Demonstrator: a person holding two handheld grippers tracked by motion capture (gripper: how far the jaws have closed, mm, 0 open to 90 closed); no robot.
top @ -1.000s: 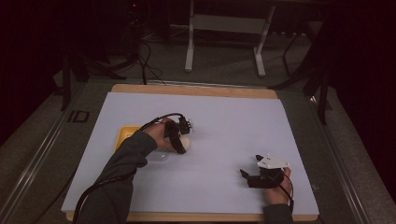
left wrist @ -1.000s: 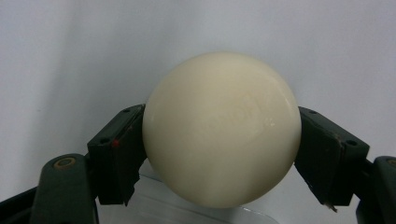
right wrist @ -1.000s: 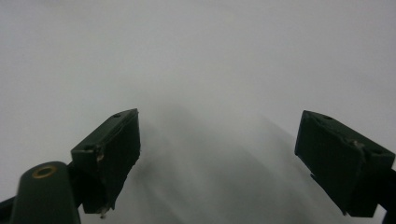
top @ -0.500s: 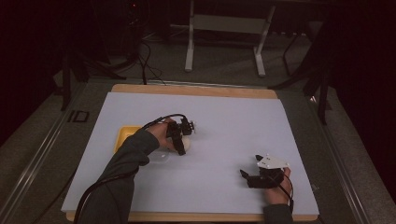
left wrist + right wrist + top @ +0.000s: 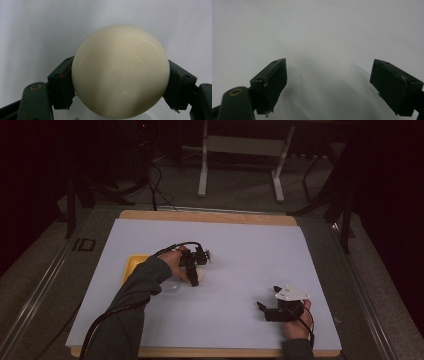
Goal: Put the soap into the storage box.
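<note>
Left gripper view: my left tongs clasp one cream ball above the white worktop, beside one yellow tray. My right tongs gape wide, holding nothing.

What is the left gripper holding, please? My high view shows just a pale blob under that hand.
Observer: The left gripper is closed on a smooth cream ball, with one pad pressing on each side of it.
Operator: Thank you. Is the right gripper carrying anything?
Observer: No. The right gripper has its jaws wide apart with nothing between them, above the white sheet.
</note>
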